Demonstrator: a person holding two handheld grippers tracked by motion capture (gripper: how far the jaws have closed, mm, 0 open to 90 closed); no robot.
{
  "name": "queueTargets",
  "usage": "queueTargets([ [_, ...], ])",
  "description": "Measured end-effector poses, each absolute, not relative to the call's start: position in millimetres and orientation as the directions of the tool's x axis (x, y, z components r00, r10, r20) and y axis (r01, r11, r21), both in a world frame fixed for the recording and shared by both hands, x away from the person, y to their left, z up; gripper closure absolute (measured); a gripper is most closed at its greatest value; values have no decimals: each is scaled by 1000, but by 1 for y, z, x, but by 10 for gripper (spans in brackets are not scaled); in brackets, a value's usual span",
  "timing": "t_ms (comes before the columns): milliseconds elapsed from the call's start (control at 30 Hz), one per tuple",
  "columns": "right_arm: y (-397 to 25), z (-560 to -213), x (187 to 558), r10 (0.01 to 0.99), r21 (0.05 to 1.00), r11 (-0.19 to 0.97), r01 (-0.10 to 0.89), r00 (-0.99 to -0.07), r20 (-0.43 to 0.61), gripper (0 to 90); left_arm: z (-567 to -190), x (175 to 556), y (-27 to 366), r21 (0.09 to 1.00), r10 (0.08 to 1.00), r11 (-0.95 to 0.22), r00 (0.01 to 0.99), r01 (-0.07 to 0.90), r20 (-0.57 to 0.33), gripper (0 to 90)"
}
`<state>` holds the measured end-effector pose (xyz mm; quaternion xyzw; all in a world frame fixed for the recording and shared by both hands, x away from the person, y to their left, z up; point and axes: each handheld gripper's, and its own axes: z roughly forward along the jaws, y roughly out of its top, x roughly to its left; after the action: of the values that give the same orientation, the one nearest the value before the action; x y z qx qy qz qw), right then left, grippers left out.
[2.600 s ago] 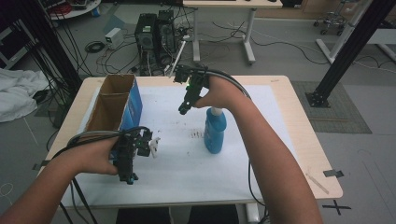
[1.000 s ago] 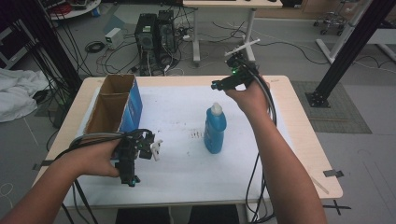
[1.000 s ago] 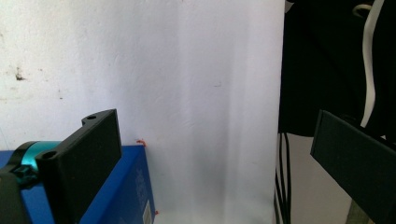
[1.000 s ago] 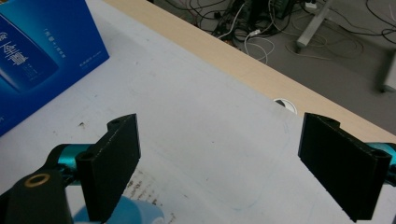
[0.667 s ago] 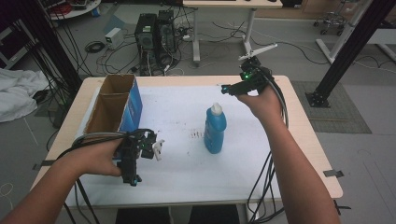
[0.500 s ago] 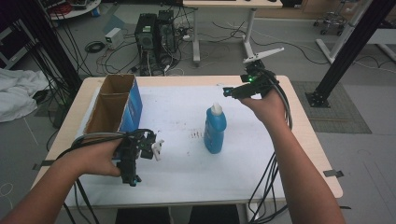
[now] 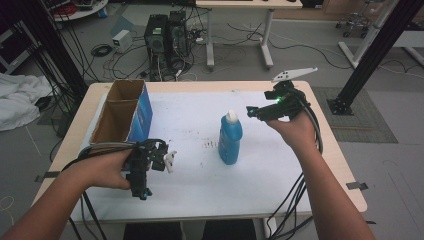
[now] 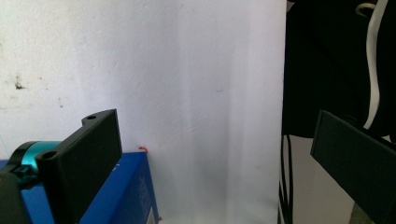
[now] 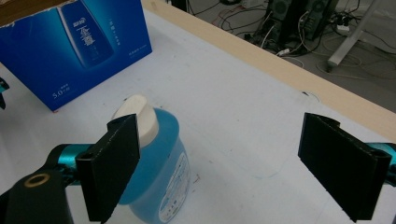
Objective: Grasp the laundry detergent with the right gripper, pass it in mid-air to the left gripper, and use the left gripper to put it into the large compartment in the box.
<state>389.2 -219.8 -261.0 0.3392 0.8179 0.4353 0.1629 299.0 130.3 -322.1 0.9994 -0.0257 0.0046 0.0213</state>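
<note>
The blue bottle [image 7: 230,138] stood upright on the bench, right of the box [image 7: 122,112]. My right fingers [image 7: 253,111] hung wide open and empty beside its cap; my left fingers [image 7: 141,192] also gaped empty. A careless sideways approach could topple it.

Blue box [image 9: 79,46]: "5.0", Chinese characters unreadable

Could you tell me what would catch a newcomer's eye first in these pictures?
Most likely the blue bottle with its white cap, standing upright near the middle of the white table cover. The right claw hangs open in the air just to its right, apart from it. At the table's left edge stands an open blue cardboard box, with the left claw held low in front of it.
</note>
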Motion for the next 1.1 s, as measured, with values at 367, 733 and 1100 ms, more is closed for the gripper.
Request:
queueTargets([
  [367,-232,-284,356,688,823,396,407,-725,27,120,-324,300,127,39,-63,-997,998,-63,8,19],
  [733,-236,-316,325,686,815,397,422,-727,42,120,-323,298,126,39,-70,-997,997,-71,11,19],
  [1100,-226,-345,314,688,794,414,446,-724,48,120,-321,297,125,43,-79,-996,997,-79,15,19],
])
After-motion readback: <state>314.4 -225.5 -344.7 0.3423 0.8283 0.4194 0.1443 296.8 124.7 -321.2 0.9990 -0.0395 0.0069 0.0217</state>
